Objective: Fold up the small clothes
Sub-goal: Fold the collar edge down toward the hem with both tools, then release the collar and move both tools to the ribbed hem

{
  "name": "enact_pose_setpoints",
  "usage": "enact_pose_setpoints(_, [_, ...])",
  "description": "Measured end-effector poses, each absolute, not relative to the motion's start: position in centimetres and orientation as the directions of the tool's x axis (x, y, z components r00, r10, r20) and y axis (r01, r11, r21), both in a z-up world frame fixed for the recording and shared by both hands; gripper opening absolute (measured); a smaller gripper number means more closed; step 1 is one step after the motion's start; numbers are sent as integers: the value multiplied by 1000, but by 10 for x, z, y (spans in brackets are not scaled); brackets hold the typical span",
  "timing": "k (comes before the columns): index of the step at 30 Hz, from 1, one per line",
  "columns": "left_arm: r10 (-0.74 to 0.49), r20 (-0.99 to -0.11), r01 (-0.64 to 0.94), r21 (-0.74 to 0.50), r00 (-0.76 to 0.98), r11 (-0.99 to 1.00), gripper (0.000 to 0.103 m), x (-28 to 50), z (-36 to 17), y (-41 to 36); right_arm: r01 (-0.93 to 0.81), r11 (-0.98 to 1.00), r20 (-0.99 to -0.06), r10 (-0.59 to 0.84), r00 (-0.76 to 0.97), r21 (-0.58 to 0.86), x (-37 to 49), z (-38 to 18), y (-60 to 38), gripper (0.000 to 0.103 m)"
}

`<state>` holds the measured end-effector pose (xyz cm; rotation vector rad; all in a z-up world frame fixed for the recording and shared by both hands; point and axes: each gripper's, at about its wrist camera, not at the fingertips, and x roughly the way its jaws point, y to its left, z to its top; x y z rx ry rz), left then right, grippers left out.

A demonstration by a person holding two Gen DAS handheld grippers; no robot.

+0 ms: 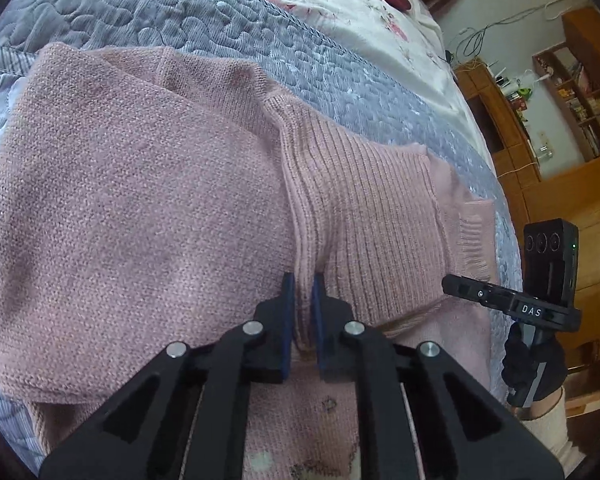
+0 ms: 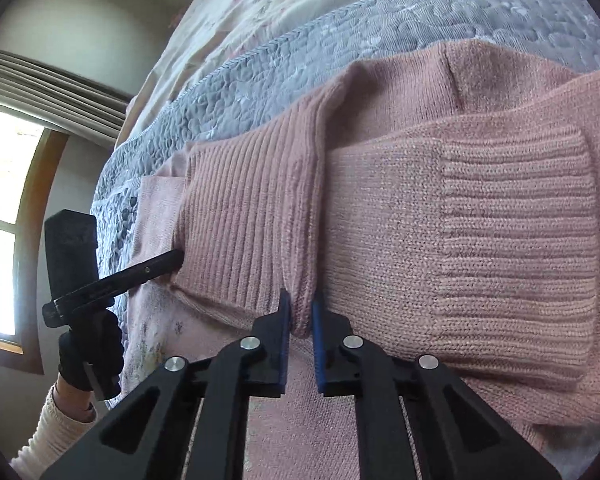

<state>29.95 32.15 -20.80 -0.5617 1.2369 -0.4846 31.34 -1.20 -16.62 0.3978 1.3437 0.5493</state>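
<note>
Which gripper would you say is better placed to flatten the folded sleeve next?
Right, probably: the sleeve cuff lies just beside the right gripper; the left gripper sits across the ribbed hem from it. Both pinch that hem.

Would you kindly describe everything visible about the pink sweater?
The pink sweater is a soft knit with ribbed bands, partly folded, lying on a grey quilted bedspread. A ribbed-cuffed sleeve lies across it. The left gripper and right gripper each pinch a raised ribbed fold between their fingers.

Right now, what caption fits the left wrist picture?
Left tool pinching a ribbed fold of the pink sweater on the grey quilt.
</note>
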Motion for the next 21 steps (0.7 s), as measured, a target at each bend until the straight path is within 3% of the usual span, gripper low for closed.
enact_pose_setpoints(6, [-595,-749,35,-613,290,789,13,294,-203,318,-156,832,-817,553,165,532,312,-164,-8,12])
enact_pose_setpoints(7, [-575,-763,31,-594,295,804,18,290,-197,316,-151,830,-809,557,187,537,306,-157,-11,21])
enact_pose_setpoints(9, [-531,-789,29,-550,309,834,33,274,-180,314,-166,819,-784,574,238,549,285,-137,-20,24])
enact_pose_setpoints(13, [-504,-779,86,-511,373,855,39,200,-141,314,-214,808,-728,588,353,548,195,-90,-43,25])
enact_pose_setpoints(14, [-482,-786,91,-487,387,869,42,175,-134,316,-218,831,-739,556,380,512,166,-82,-48,25])
enact_pose_setpoints(16, [-429,-806,85,-434,407,897,49,124,-125,321,-213,873,-771,488,410,439,113,-73,-55,37])
enact_pose_setpoints(21, [-304,-864,40,-315,401,948,57,14,-117,342,-163,901,-820,434,374,402,5,-74,-84,43])
